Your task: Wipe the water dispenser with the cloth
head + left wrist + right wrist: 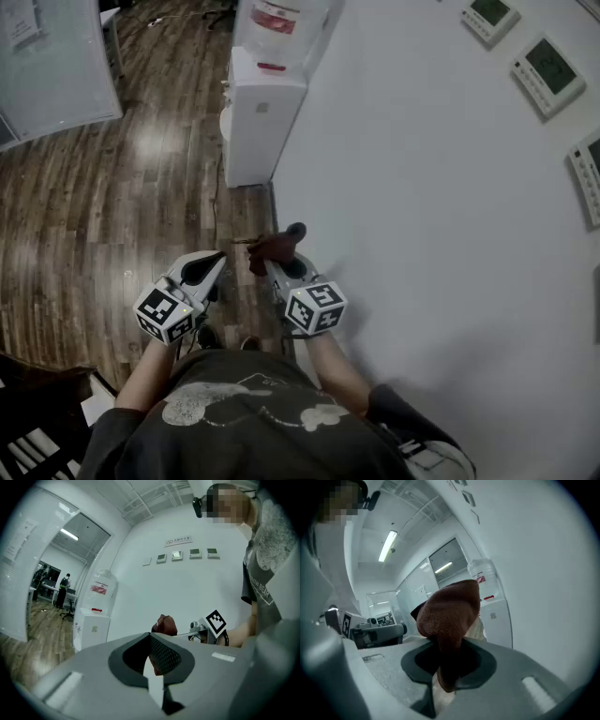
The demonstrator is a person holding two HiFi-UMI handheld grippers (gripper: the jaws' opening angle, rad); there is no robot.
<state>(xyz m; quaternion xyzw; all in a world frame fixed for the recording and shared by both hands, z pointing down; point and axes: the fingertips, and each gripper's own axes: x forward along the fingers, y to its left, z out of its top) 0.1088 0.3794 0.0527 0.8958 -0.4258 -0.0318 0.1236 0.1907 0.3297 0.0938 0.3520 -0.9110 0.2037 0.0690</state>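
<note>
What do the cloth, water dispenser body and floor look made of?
Cloth: brown fuzzy nap, soft folds; likely terry or microfibre. Water dispenser body: smooth white matte panels; plastic or painted metal, can't tell. Floor: grained planks with glare sheen; sealed wood or laminate.

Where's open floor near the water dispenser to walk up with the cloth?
Open wood floor lies left of the water dispenser, between it and the glass partition. It is tight along the wall, where the right tool holds the cloth.
</note>
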